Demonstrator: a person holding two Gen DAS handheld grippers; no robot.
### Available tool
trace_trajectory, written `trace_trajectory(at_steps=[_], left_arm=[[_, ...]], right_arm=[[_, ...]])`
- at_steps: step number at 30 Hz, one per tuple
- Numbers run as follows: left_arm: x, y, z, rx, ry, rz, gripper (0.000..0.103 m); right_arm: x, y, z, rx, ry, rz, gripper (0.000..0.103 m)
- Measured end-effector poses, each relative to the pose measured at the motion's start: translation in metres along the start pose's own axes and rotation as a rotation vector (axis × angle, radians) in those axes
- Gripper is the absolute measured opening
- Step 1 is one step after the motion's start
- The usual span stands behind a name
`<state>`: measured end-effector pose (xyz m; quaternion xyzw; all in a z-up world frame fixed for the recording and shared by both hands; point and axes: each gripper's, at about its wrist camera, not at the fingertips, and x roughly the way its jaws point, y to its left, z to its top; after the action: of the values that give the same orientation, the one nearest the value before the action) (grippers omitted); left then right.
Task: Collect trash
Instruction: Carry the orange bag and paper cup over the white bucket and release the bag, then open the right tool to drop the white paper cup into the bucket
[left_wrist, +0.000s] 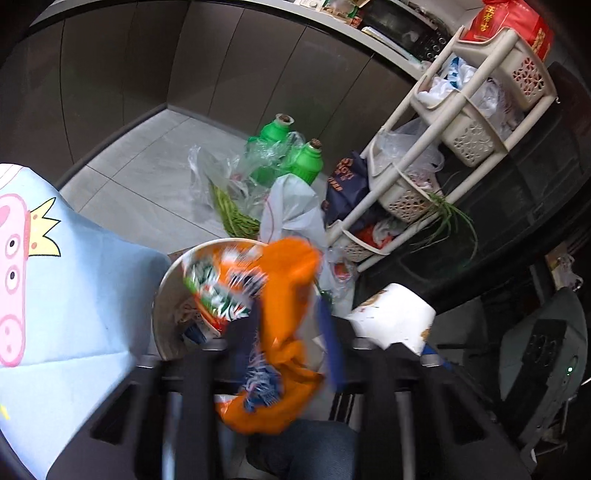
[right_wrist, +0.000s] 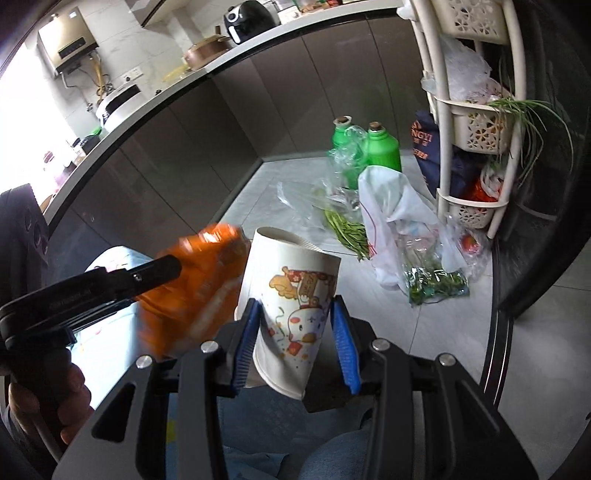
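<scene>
Crowding the foot of the cream basket rack (left_wrist: 424, 155) is a heap of loose things. A white plastic bag (left_wrist: 291, 210) slumps against its lowest basket, and a dark blue bag (left_wrist: 347, 184) is tucked just behind that. A clear bag of green beans (left_wrist: 229, 206) lies a little further out from the rack on the tiles, with two green bottles (left_wrist: 277, 133) upright beyond it. Spring onions (left_wrist: 450, 218) droop from one of the rack's baskets.

Nearer the cameras than the rack, a round white bin (left_wrist: 166, 295) already holds wrappers, and a pale blue cloth with a cartoon pig (left_wrist: 74, 295) lies on its far side from the rack.

The left hand-held gripper (left_wrist: 286, 332) hangs over the bin's rim with its jaws parted. A blurred orange wrapper (left_wrist: 288, 295) is between them, and the pads do not clearly press on it. The right hand-held gripper (right_wrist: 295, 306), on the rack's side of the bin, has its blue pads closed against both sides of a tilted paper cup (right_wrist: 295, 295).

The floor (left_wrist: 147, 177) is grey tile and bare away from the rack, up to the brown cabinets (left_wrist: 221, 66). Above them a long surface (right_wrist: 221, 62) carries kitchen appliances. A dark glossy door (left_wrist: 517, 184) stands right behind the rack.
</scene>
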<state>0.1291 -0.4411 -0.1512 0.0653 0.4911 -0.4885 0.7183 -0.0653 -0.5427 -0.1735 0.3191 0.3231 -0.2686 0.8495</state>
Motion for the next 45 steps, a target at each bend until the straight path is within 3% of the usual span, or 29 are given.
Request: trace_trajectory(at_steps=[1,8,22,25,27,29,34,39,45], left_arm=[[-0.004,0.002,0.000,-0.006,-0.022,0.007,0.063],[-0.036,0.008,0.004,-0.021,-0.137,0.095,0.094],[-0.082,0.031,-0.002,-0.061,-0.203,0.167,0.094],[-0.085,0.034,-0.002,-0.061,-0.207,0.175,0.094],[-0.088,0.035,-0.002,-0.060,-0.207,0.182,0.094],[-0.092,0.035,-0.003,-0.061,-0.212,0.180,0.094],[-0.110,0.036,-0.006,-0.075,-0.236,0.180,0.094],[-0.147,0.029,-0.018,-0.083,-0.273,0.193,0.094],[-0.209,0.027,-0.046,-0.096,-0.315,0.289,0.094]], right_arm=[[0.002,-0.002,0.001,0.003,0.001,-0.001,0.040],[0.014,0.006,-0.004,-0.007,0.018,0.013,0.040],[0.070,0.039,-0.011,-0.037,0.088,0.063,0.043],[0.085,0.046,-0.015,-0.057,0.097,0.076,0.051],[0.090,0.047,-0.016,-0.063,0.109,0.069,0.067],[0.083,0.047,-0.014,-0.070,0.072,0.065,0.085],[0.056,0.046,-0.003,-0.091,0.008,0.062,0.099],[0.017,0.064,0.008,-0.133,-0.045,0.106,0.099],[-0.028,0.107,0.009,-0.224,-0.075,0.186,0.099]])
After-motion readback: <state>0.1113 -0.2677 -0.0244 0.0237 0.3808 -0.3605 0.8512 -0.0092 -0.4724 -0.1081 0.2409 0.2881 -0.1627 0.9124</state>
